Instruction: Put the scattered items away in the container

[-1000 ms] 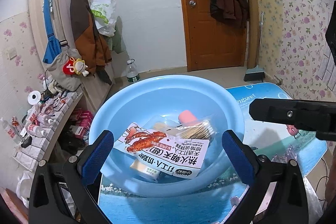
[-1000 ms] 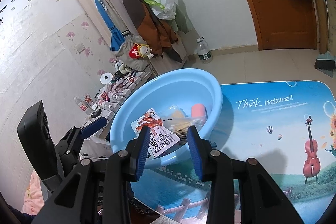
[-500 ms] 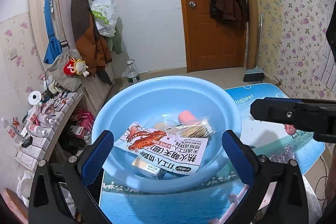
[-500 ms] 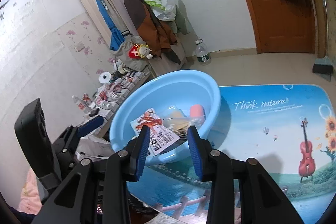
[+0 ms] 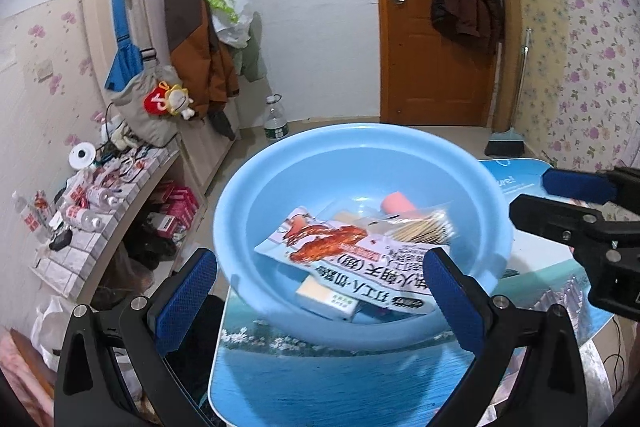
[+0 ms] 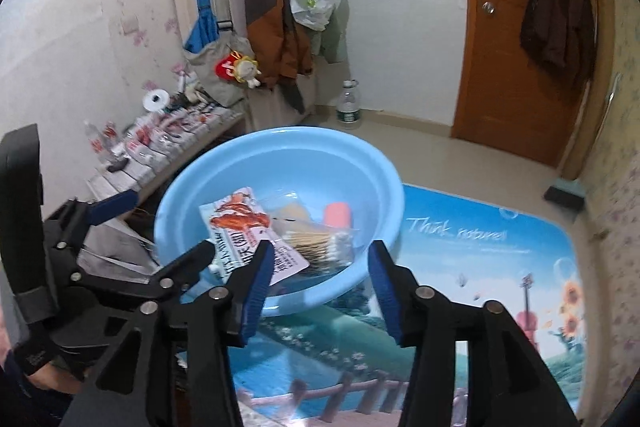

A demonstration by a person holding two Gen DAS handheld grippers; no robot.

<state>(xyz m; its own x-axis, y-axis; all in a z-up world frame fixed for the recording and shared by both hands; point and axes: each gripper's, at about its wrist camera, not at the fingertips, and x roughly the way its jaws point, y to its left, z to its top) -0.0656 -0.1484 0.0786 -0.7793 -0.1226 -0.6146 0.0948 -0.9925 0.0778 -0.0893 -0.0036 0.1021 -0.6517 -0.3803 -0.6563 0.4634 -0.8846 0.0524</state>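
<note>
A light blue basin [image 5: 320, 179] [image 6: 280, 163] stands on the picture-printed table mat [image 5: 320, 379] [image 6: 480, 267]. Inside it lie a snack packet with a red crayfish picture [image 5: 352, 259] [image 6: 240, 223], a bag of cotton swabs [image 5: 420, 231] [image 6: 316, 241], a pink cylinder [image 5: 396, 205] [image 6: 338, 215] and a small yellow-white box [image 5: 326, 301]. My left gripper [image 5: 320, 291] [image 6: 166, 223] is wide open at the basin's near-left rim, gripping nothing. My right gripper [image 6: 320, 279] [image 5: 548, 197] hovers before the near rim; its jaws are opening with nothing pressed between them.
A low shelf [image 5: 100, 211] crowded with bottles and packets runs along the left wall. A water bottle [image 5: 276, 123] stands on the floor by hanging coats [image 5: 192, 27]. A wooden door [image 5: 432, 27] and a dustpan [image 5: 504, 143] are behind.
The right gripper's jaws have spread wider and it has rolled. The left gripper has drifted left, so the basin sits further right in its view. The basin's contents have not moved.
</note>
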